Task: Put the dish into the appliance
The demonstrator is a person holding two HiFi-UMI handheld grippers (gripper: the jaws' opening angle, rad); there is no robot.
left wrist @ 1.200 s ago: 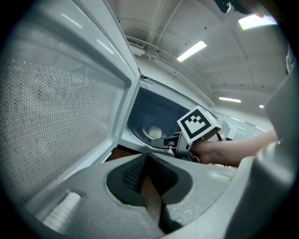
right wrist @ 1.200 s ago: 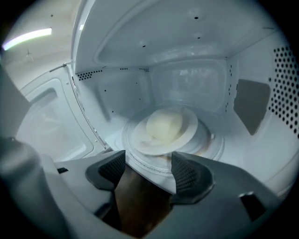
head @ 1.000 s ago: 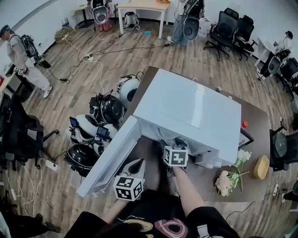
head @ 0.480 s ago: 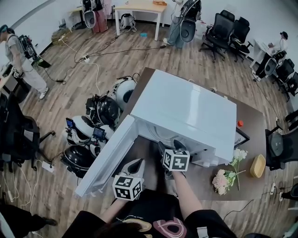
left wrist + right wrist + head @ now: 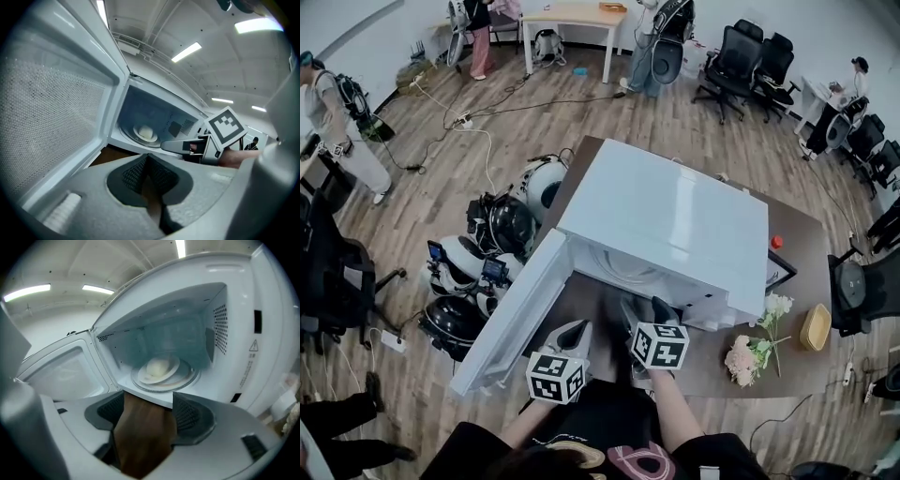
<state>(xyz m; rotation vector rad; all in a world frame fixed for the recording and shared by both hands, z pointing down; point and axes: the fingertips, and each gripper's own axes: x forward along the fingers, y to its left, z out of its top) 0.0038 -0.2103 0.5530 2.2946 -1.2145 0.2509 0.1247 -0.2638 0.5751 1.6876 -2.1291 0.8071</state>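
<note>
The dish (image 5: 159, 367) sits on the turntable (image 5: 188, 378) inside the open microwave (image 5: 675, 216), the right gripper (image 5: 149, 402) has jaws just opened and empty, and the left gripper (image 5: 146, 161) is closed on nothing.

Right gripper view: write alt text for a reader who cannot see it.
A dish holding a pale round food sits on the turntable inside an open white microwave, its door swung left. In front, the jaws of the right gripper have just been opening and hold nothing.
</note>
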